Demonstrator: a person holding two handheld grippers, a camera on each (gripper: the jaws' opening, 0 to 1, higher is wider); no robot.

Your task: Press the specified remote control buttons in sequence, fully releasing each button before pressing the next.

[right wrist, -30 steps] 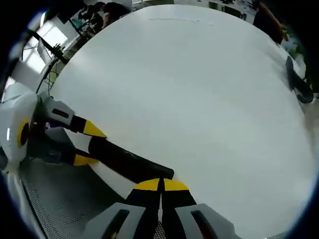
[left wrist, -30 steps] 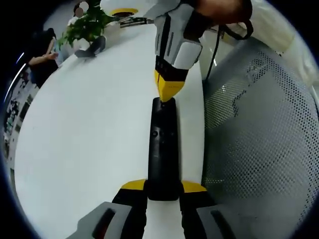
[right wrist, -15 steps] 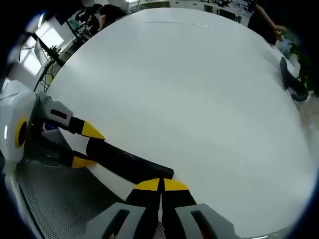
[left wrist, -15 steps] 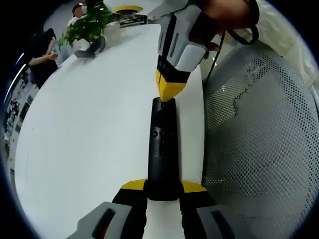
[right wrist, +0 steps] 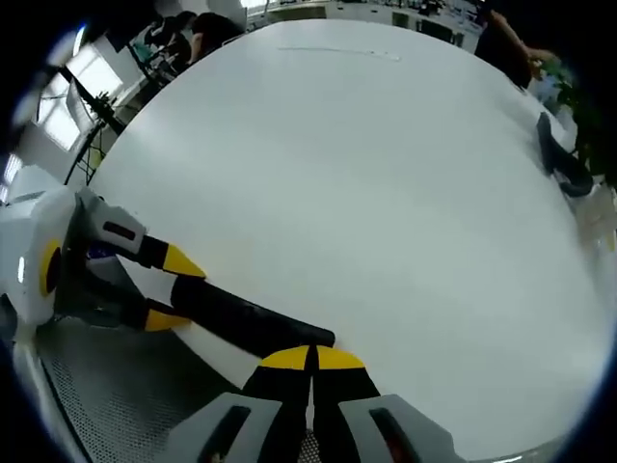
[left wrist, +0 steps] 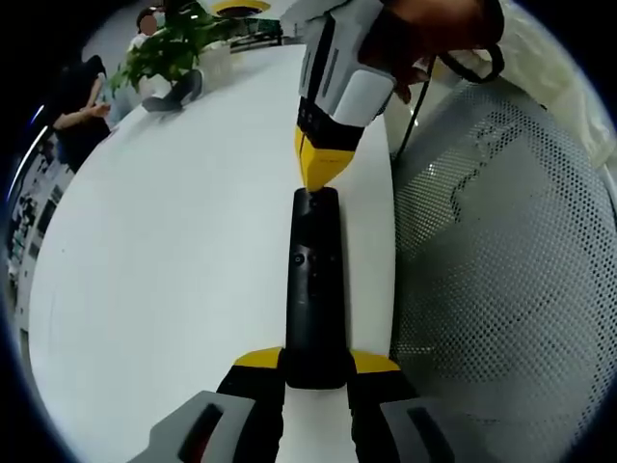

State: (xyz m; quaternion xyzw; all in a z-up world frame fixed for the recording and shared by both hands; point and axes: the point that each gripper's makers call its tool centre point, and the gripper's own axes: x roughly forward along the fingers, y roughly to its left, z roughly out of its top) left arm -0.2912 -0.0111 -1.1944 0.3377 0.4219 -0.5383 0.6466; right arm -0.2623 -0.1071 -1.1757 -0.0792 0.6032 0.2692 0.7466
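White table (left wrist: 174, 241); black remote (left wrist: 315, 289), potted plant (left wrist: 169, 48) on it.

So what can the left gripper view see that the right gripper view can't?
The left gripper view alone shows the buttons on top of the black remote, a leafy green plant and a meshed white chair. The right gripper view alone shows the far sweep of the white table and bright windows. Both share the remote, the left claw clamping its near end, and the right claw, shut, at its far end.
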